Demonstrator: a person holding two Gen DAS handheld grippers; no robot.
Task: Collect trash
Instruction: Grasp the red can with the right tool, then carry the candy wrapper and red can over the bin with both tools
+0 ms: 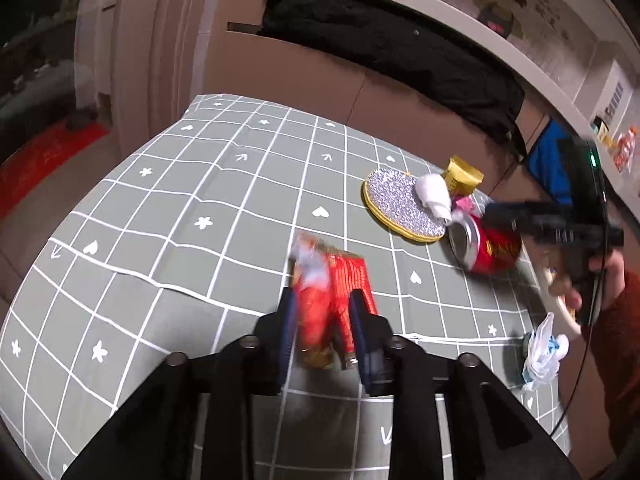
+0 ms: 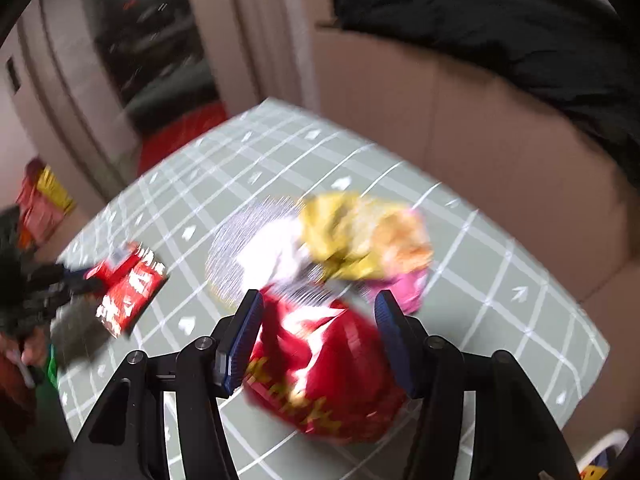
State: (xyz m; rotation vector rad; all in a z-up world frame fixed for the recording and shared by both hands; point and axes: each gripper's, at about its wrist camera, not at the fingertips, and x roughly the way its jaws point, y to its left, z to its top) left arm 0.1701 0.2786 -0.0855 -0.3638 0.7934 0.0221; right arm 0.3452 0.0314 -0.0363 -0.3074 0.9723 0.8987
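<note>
Two grippers: both worked over the table (image 1: 180, 200), so the step looked like picking up loose trash.
Left gripper (image 1: 322, 296): jaws partly spread with the red snack wrapper (image 1: 344, 276) between them, near the table's near edge. The wrapper was blurred, so I could not tell whether the pads pressed it.
Plastic bag (image 1: 542, 348): crumpled white and blue, at the near right edge, untouched.
Pale rim (image 1: 572, 324): curved, just past the right edge by the hand. It may have been a bin, but its contents were hidden.
Right gripper (image 2: 319, 296): jaws spread wide on either side of the red can (image 2: 328, 372), with a gap at one pad, so not yet pinching.
Red can: on its side near the right edge. Whether anything was inside could not be told.
Next move: probably closing squarely on the can's round body so it would not roll.
Coaster (image 1: 396, 204): glittery, beyond the can. A white tissue (image 1: 434, 194) lay on it, with a yellow wrapper (image 1: 462, 176) and a pink scrap (image 1: 464, 203) beside it.
Cardboard box (image 1: 320, 76): behind the far edge, with a black garment (image 1: 380, 36) draped over it.
</note>
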